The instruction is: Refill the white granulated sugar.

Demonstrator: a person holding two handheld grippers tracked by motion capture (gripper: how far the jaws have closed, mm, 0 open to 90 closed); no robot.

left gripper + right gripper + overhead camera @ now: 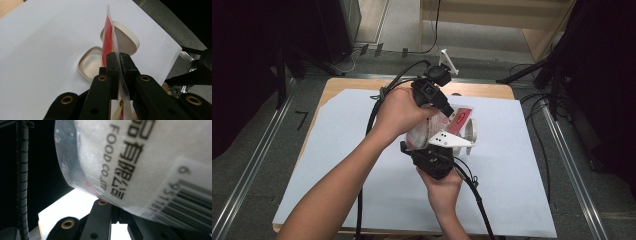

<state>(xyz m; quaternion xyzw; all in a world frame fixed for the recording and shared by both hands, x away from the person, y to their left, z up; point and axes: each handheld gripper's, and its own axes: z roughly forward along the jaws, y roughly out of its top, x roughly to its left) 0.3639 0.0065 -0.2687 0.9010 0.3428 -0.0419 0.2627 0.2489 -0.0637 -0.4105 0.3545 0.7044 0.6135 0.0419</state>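
Observation:
A clear plastic food pouch [438, 126] with a red label is held up above the table between both grippers. My left gripper [450, 112] comes from the far side and is shut on the pouch's thin sealed edge [109, 32], with the jaws [119, 60] pinched tight on the film. Nearer the person, my right gripper [428, 146] is shut on the pouch's other end. In the right gripper view the pouch [140, 157] looms close with black print and a barcode, and the jaws [116, 213] close on its lower edge.
A white sheet [362, 130] covers the wooden table [362, 82]. Beyond the pouch, a cream dish [91, 63] lies flat on the sheet and a second cream piece [126, 37] stands tilted behind it. Black cables [374, 112] trail from both grippers.

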